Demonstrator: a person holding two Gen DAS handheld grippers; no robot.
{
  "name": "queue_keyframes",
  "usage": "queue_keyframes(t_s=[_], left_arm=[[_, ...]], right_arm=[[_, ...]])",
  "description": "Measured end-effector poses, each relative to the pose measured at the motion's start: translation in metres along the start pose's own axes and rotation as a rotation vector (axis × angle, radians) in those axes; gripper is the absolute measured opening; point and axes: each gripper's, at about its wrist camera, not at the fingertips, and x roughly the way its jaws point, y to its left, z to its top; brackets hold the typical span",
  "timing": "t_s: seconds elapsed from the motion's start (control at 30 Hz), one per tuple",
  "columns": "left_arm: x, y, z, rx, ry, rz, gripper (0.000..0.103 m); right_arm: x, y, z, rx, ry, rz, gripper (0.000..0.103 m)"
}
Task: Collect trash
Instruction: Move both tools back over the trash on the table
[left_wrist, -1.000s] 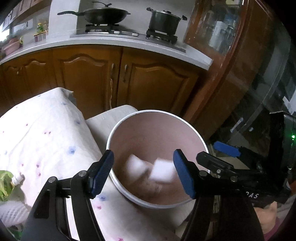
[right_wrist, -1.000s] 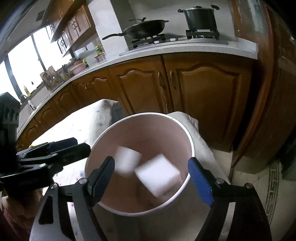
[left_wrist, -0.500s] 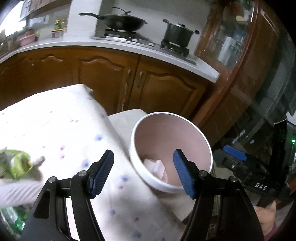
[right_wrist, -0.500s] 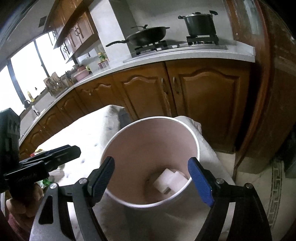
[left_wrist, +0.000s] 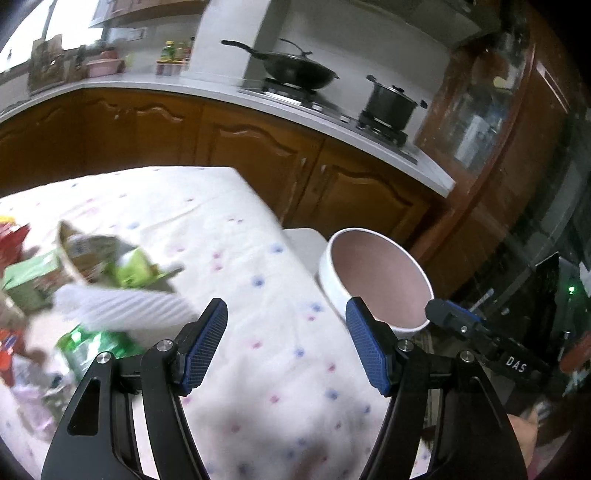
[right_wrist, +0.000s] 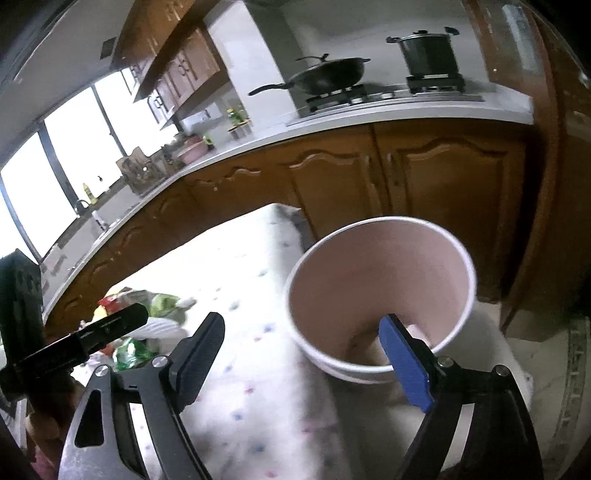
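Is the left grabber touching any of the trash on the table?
Apart. In the left wrist view the left gripper stands open with only bare tablecloth between its fingers; the trash pile lies off to the side.

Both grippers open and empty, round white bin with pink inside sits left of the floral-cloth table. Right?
Wrong side. The round white bin with pink inside sits right of the floral-cloth table, per the left wrist view. Left gripper and right gripper are open and empty.

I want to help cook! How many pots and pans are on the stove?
2: a black wok on the left burner, a lidded pot on the right burner.
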Motion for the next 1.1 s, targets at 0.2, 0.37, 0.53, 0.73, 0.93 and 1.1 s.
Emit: queue_keyframes(t_s=[0.2,0.37,0.53,0.73,0.93,1.1], left_arm=[[-0.035,0.035,-0.012,-0.051,-0.037,0.042,0.068],[-0.055,0.061,-0.025,-0.084,-0.056,0.084,0.068],[-0.069,0.079,-0.036,-0.109,-0.061,0.110,0.068],[-0.089,0.098,-0.042,-0.131,-0.080,0.145,0.068],[-0.110,0.124,-0.045,-0.153,-0.106,0.213,0.068],[-0.126,0.159,-0.044,-0.196,-0.131,0.284,0.070]], right_arm=[[0.013,0.031,-0.015,-0.026,0.040,0.053,0.088],[0.022,0.054,-0.025,-0.045,0.064,0.087,0.088],[0.026,0.077,-0.034,-0.071,0.076,0.125,0.088],[0.035,0.103,-0.043,-0.110,0.104,0.184,0.088],[0.044,0.128,-0.046,-0.154,0.120,0.223,0.088],[0.053,0.155,-0.046,-0.222,0.117,0.244,0.088]])
